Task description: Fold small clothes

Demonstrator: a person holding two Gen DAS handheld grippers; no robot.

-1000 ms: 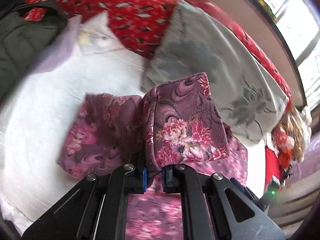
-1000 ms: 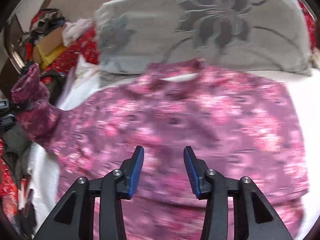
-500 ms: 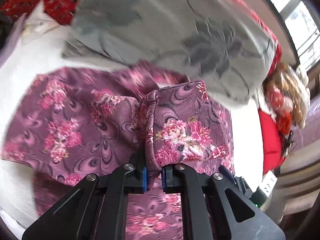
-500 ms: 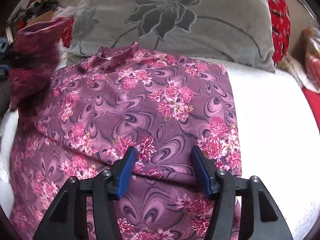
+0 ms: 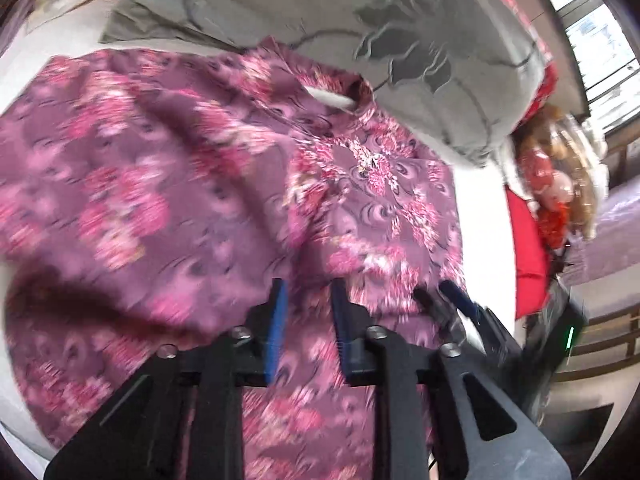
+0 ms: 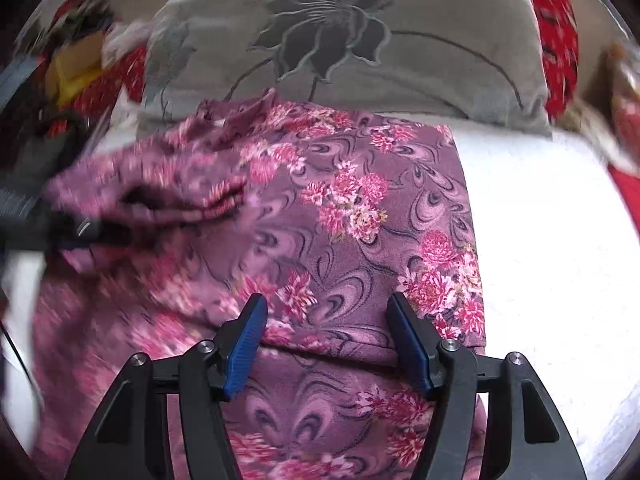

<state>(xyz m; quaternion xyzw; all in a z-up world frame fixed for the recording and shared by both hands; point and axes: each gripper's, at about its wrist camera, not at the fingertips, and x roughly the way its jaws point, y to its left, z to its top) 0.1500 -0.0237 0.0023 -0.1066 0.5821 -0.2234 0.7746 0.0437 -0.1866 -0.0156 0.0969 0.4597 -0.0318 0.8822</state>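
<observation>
A purple garment with pink flowers [image 5: 168, 200] lies spread on the white bed, collar toward the grey pillow; it also shows in the right wrist view [image 6: 340, 216]. Its right side is folded inward, with a straight fold edge [image 6: 464, 240]. My left gripper [image 5: 306, 312] is open and empty just above the cloth. My right gripper [image 6: 326, 332] is open wide over the garment's folded lower part, with nothing between its jaws. The left gripper shows blurred at the left edge of the right wrist view [image 6: 60, 232], over the folded sleeve.
A grey pillow with a dark flower [image 6: 340, 48] lies behind the garment's collar. White bedsheet [image 6: 552, 240] lies to the right. Red patterned bedding [image 6: 560, 40], a doll [image 5: 556, 184] and a red cushion [image 5: 524, 256] sit at the right side.
My left gripper carried the sleeve across over the garment, then opened and let it go. My right gripper opened wider and stayed over the lower part.
</observation>
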